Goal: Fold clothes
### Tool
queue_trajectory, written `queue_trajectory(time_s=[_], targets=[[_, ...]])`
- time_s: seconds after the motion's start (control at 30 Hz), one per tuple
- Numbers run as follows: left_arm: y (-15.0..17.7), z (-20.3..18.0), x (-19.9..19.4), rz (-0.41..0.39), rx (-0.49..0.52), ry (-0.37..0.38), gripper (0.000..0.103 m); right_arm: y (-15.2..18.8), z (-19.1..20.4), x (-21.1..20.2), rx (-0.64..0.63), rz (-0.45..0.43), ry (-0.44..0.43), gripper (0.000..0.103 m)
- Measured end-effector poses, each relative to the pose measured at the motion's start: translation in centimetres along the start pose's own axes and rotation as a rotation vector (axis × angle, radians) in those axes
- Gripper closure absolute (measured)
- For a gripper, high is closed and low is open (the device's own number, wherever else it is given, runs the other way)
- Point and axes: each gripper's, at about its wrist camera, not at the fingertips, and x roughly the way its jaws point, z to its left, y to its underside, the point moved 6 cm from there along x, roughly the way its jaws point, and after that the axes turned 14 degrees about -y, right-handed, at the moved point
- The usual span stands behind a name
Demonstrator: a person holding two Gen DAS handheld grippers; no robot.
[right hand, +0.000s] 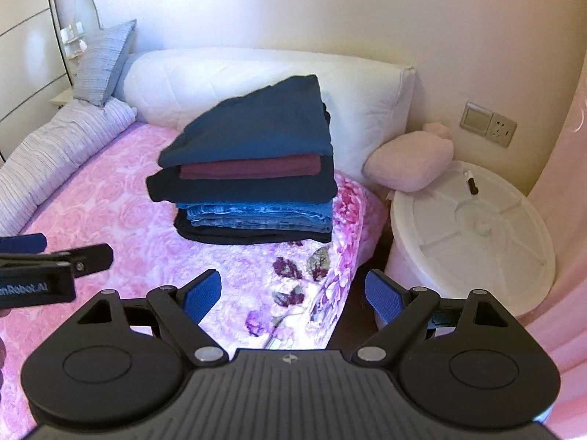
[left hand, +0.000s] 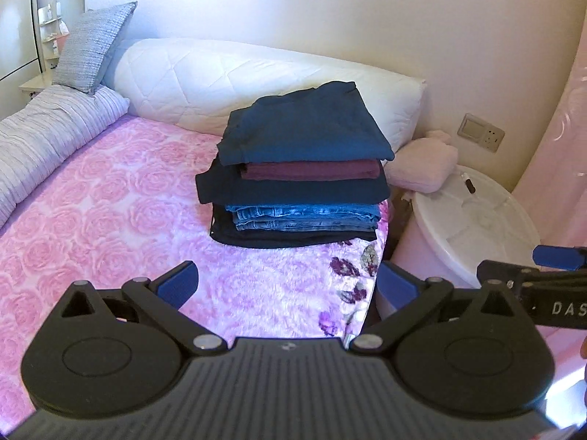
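Stack of folded clothes, teal top over maroon, navy, denim and black layers (left hand: 301, 168), sits at the pink rose-patterned bedspread's (left hand: 110, 198) far corner. Left gripper (left hand: 288, 286) and right gripper (right hand: 293, 295) both spread, empty, short of stack, long axis crosswise; nearer one unclear, probably neither.

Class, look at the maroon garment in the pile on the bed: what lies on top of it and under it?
A teal top lies on the maroon garment; a navy garment lies beneath. Only the maroon's front edge shows.
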Motion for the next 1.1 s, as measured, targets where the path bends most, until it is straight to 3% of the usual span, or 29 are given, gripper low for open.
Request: queue_trajectory(time_s=[0.4,1.1], targets=[[0.4,1.8,-1.7,-0.032,0.0,-0.045,0.001,0.4,2.4,-2.1,-0.036,-0.035,0.007,0.015],[0.3,0.1,-1.3,-0.02,0.029,-0.021,0.001,0.2,2.5,-2.4,-0.043,-0.022,0.018,0.015]])
